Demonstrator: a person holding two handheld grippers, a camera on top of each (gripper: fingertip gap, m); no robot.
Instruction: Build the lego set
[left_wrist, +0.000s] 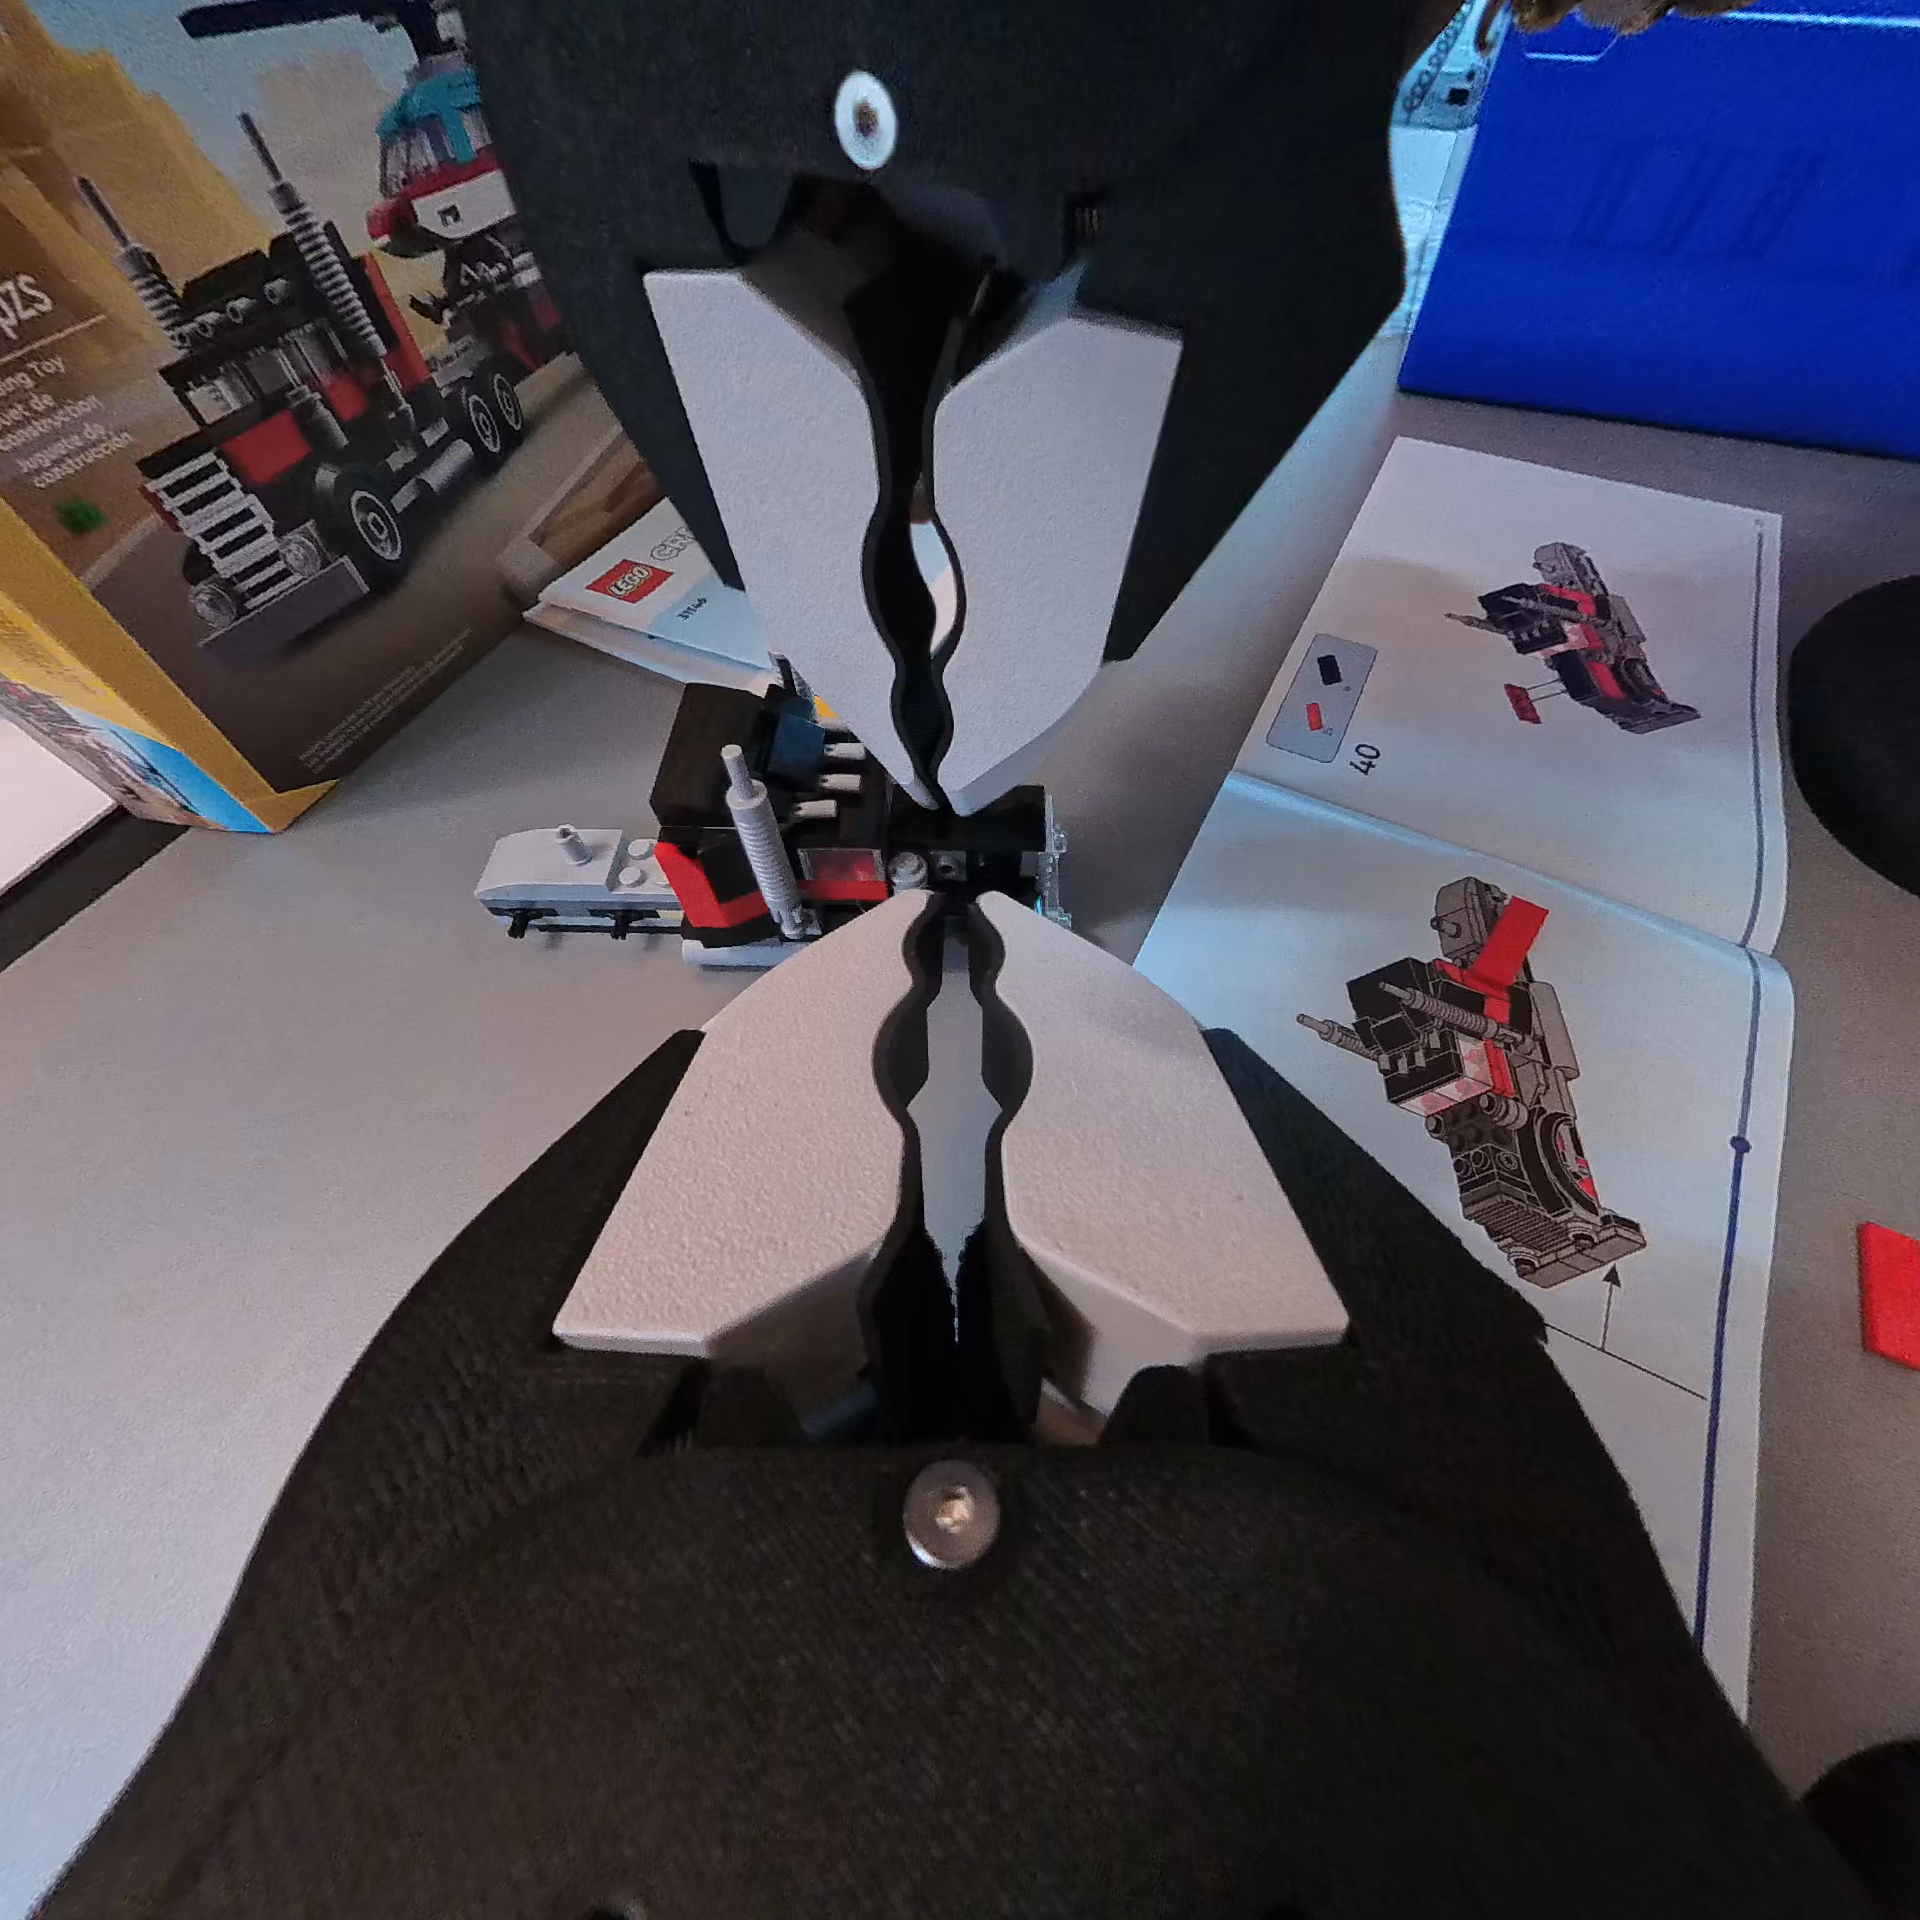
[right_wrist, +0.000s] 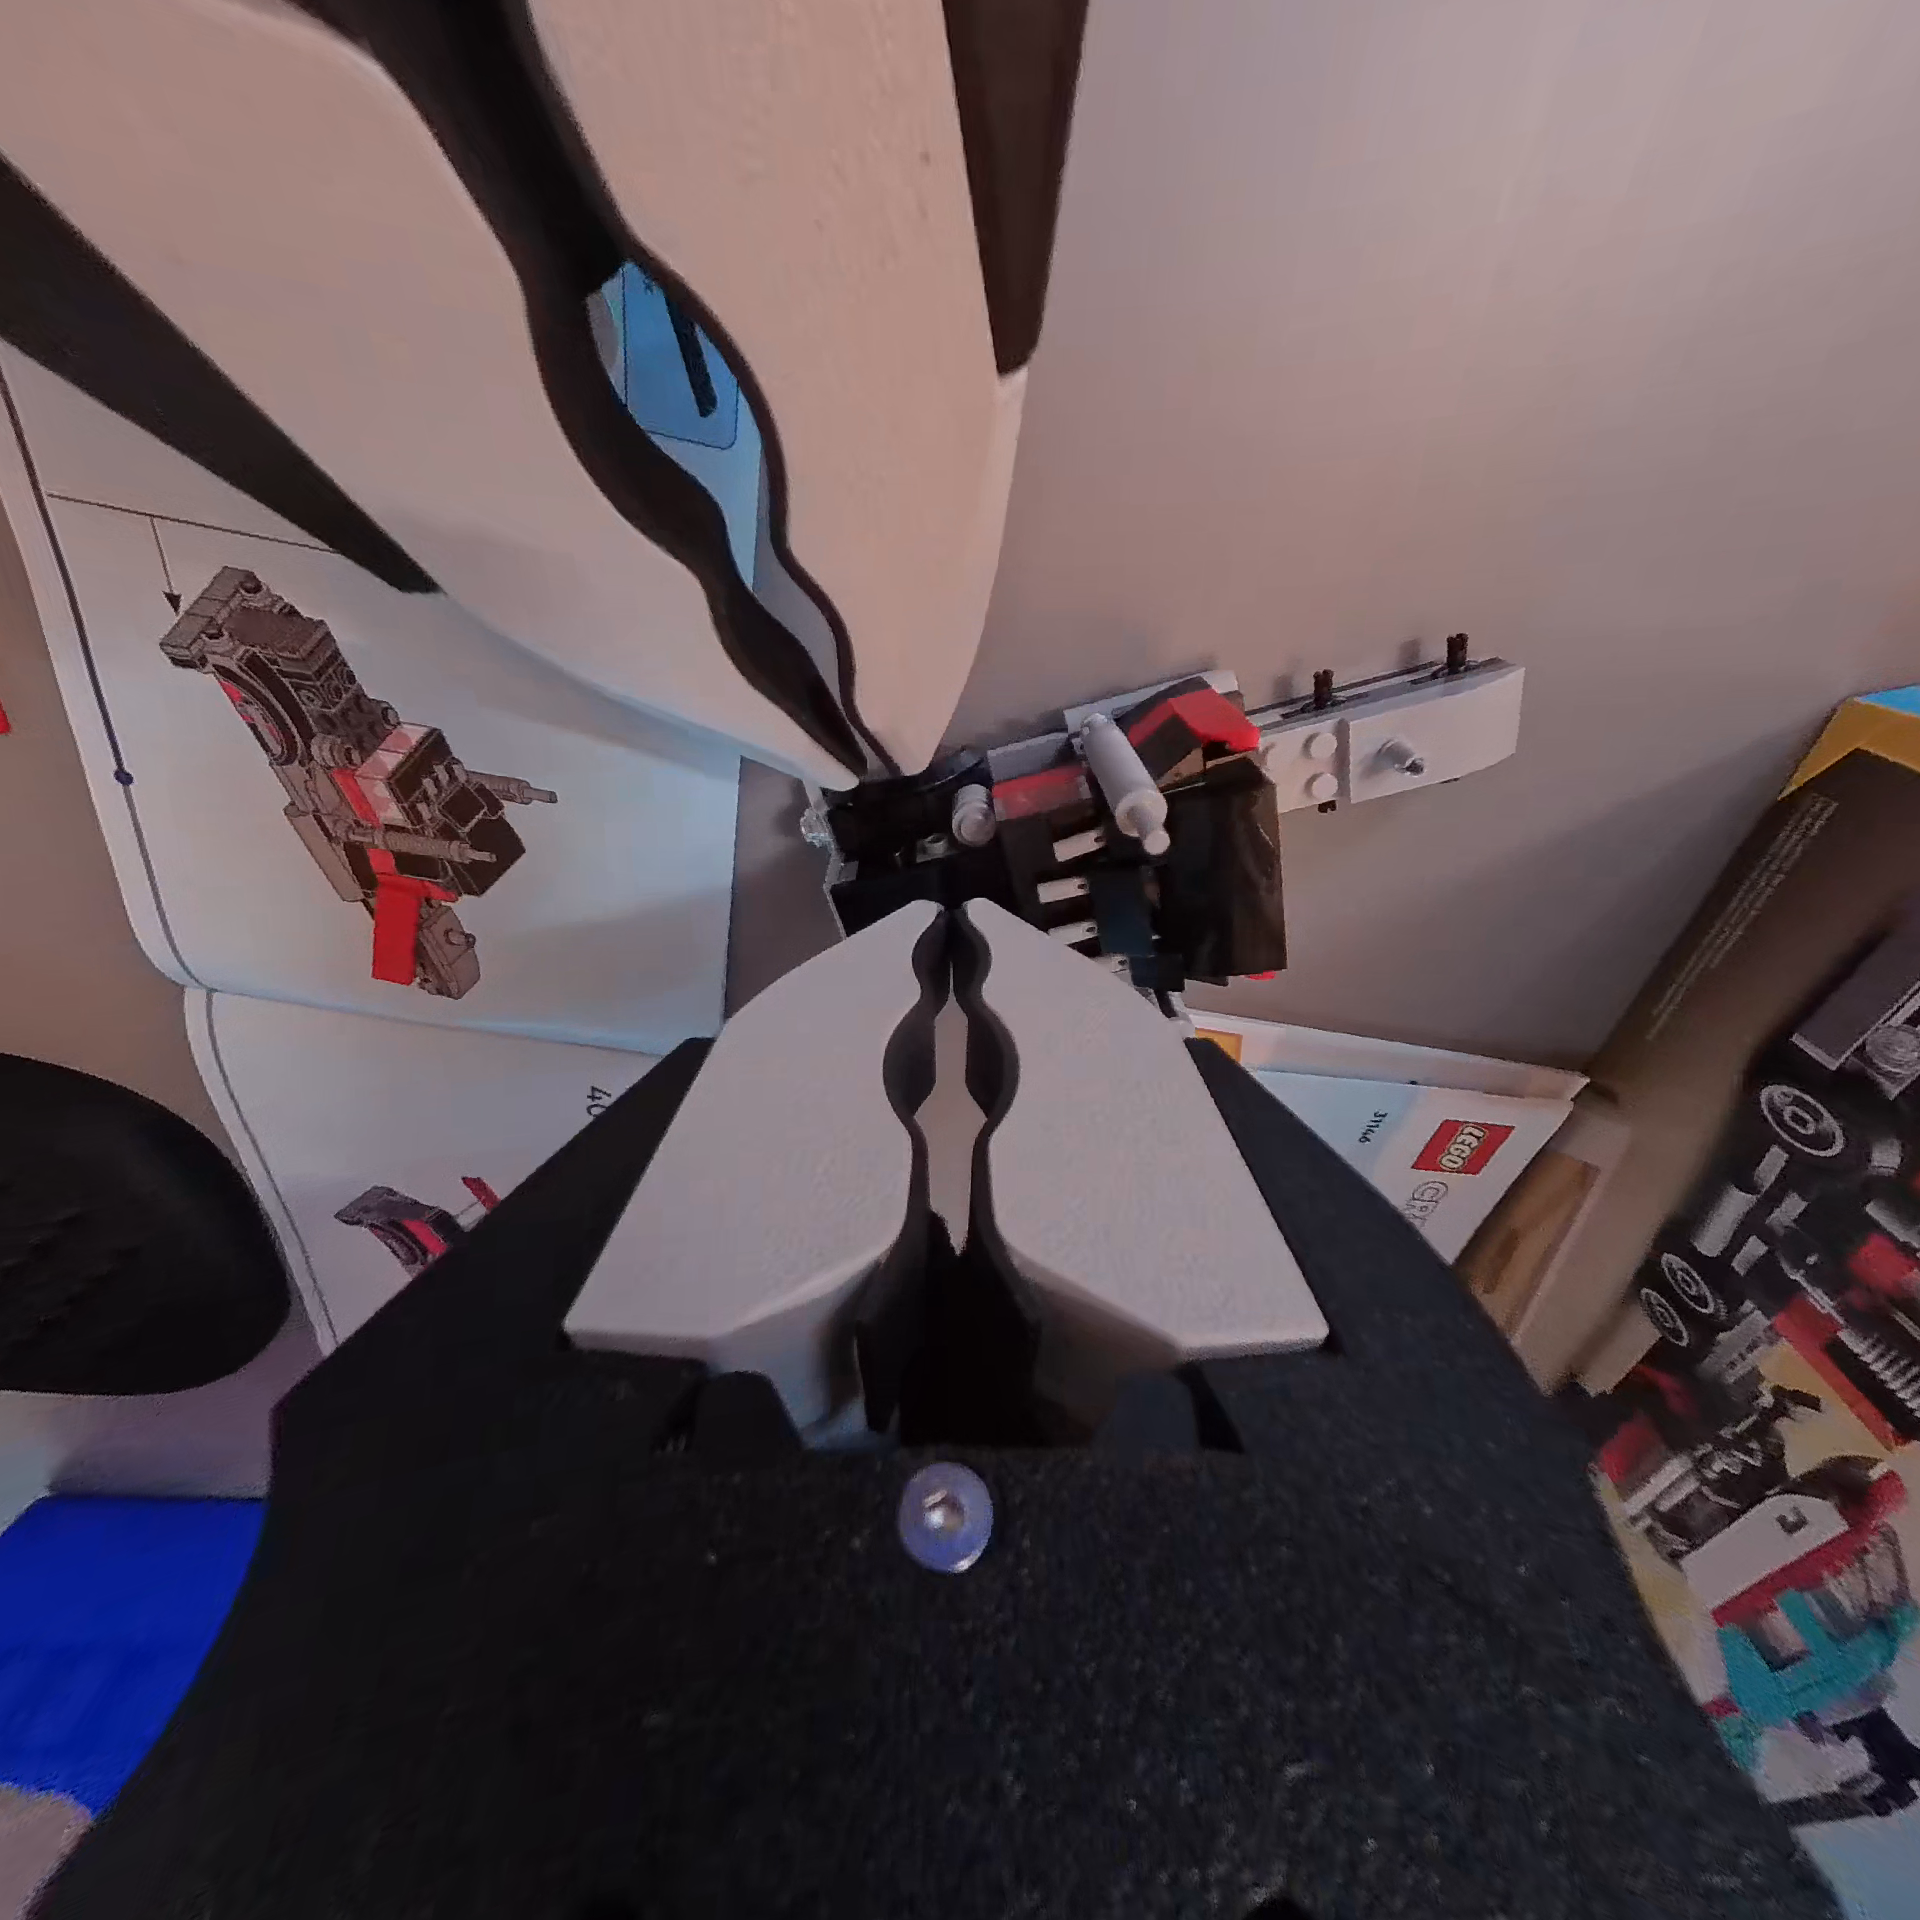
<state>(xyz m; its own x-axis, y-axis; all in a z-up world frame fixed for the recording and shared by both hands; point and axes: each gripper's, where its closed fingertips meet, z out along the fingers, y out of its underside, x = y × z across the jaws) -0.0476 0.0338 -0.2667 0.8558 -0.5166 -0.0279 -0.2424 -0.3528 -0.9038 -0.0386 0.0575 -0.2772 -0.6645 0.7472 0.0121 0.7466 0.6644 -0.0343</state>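
A partly built black, red and grey lego truck (left_wrist: 790, 842) lies on the grey table, also in the right wrist view (right_wrist: 1153, 831). My left gripper (left_wrist: 951, 902) is shut, its tips against the near side of the truck's black front end. My right gripper (left_wrist: 935, 802) comes from the far side, shut, its tips on the black plate on top of that front end. In the right wrist view my right gripper (right_wrist: 953, 907) and the left gripper (right_wrist: 878, 774) meet at the same black front. Whether either one pinches a brick is hidden.
An open instruction booklet (left_wrist: 1507, 831) lies right of the truck, also in the right wrist view (right_wrist: 312, 790). The set's box (left_wrist: 260, 416) stands at the left, a second booklet (left_wrist: 644, 592) by it. A blue bin (left_wrist: 1683, 208) stands behind. A loose red plate (left_wrist: 1891, 1288) lies at the right edge. My two grippers' fingertips are within a few centimetres of each other. Left tips and right tips are each some 20 cm from the loose red plate (left_wrist: 1891, 1288).
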